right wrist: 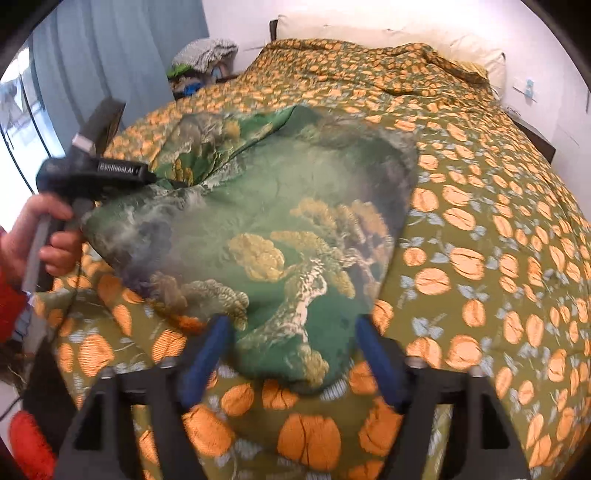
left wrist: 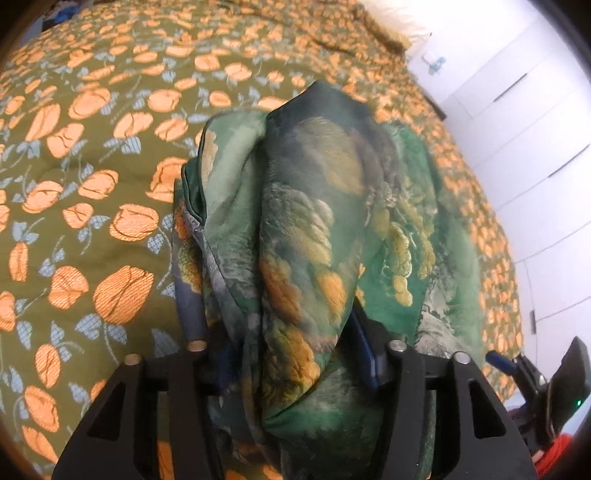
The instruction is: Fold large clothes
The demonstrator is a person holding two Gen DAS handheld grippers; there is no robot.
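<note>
A green garment [left wrist: 314, 203] printed with yellow and gold trees lies bunched on the bed. In the left wrist view it heaps up between and over my left gripper's [left wrist: 273, 295] fingers, which stand apart; the right finger is mostly covered by cloth. The right wrist view shows the same garment [right wrist: 258, 221] spread in a rough folded pad, its near edge between the blue fingers [right wrist: 218, 339] of my right gripper [right wrist: 291, 321], which is open and not pressing on it. A hand [right wrist: 48, 236] holds the left gripper [right wrist: 92, 173] at the garment's left edge.
The bed is covered by an olive quilt with orange tulips [right wrist: 480, 221]. Pillows [right wrist: 369, 33] lie at the head. A pile of things [right wrist: 203, 55] stands beside the bed near a blue curtain [right wrist: 110, 44]. White cupboard doors [left wrist: 517, 110] run along the other side.
</note>
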